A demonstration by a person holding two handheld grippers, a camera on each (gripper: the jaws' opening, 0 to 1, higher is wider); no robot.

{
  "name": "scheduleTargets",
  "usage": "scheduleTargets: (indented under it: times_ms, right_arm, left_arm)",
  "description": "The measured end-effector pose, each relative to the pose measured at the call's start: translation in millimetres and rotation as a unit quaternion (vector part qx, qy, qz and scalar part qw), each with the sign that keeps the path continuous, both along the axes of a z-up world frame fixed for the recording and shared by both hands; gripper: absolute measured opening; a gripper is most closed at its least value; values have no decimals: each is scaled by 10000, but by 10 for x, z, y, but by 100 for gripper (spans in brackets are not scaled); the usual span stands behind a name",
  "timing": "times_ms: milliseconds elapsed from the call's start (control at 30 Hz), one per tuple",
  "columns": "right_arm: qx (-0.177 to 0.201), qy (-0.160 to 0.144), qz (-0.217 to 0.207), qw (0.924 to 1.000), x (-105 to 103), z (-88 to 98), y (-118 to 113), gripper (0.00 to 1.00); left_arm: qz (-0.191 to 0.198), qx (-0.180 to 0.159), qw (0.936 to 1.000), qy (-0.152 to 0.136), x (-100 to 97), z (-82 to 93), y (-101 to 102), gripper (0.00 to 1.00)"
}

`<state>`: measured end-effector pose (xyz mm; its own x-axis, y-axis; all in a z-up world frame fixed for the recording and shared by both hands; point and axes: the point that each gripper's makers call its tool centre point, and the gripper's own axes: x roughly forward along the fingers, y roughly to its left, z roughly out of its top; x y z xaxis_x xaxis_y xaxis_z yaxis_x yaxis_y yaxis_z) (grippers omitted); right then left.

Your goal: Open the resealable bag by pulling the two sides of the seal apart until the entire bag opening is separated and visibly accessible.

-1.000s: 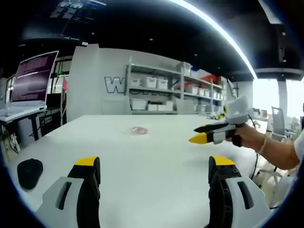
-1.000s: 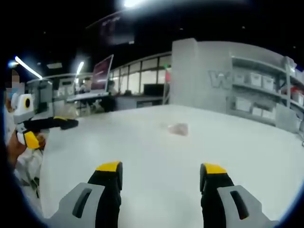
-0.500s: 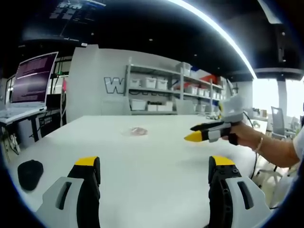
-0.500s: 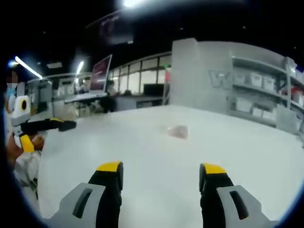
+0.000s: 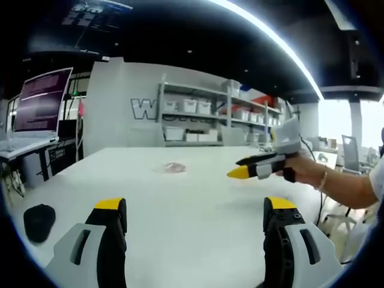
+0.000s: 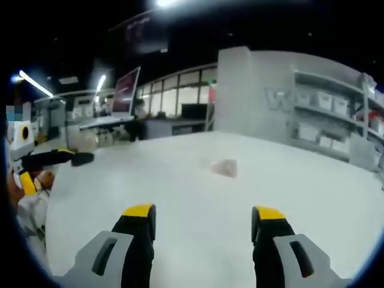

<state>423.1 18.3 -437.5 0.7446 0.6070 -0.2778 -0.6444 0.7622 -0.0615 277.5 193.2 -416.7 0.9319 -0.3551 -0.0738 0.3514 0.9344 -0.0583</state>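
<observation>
Yellow-tipped left claw [image 5: 191,210] is held released at the frame bottom; right claw [image 6: 203,217] likewise released, nothing gripped. Resealable bag [image 5: 174,166] is seen lying small and pale mid-frame on the white worktop [image 5: 198,198], well apart from both claws. Seal looks untouched. Risk judged: thin clear film may be missed or pushed away on approach, or only one layer pinched.

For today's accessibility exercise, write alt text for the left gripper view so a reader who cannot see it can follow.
A small clear resealable bag lies untouched far out on a white table. The left gripper waits low in front, jaws wide apart, while the right gripper, held in a person's hand, reaches in from the right. Storage shelves line the back wall.
</observation>
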Motion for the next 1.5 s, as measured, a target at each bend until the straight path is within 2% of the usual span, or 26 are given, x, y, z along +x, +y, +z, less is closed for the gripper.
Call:
scheduleTargets:
  times_ms: [267,667,1500]
  right_arm:
    - [-26,83,39,10000,45,-32,55,64]
    - [-293,-5,158,9994,65,-28,189,61]
    - [-502,10,40,9987,248,-56,177,61]
  left_arm:
    - [14,21,10000,20,-8,-25,11,92]
    - [41,27,10000,39,-19,-51,40,92]
    - [38,-5,10000,12,-54,-22,18,93]
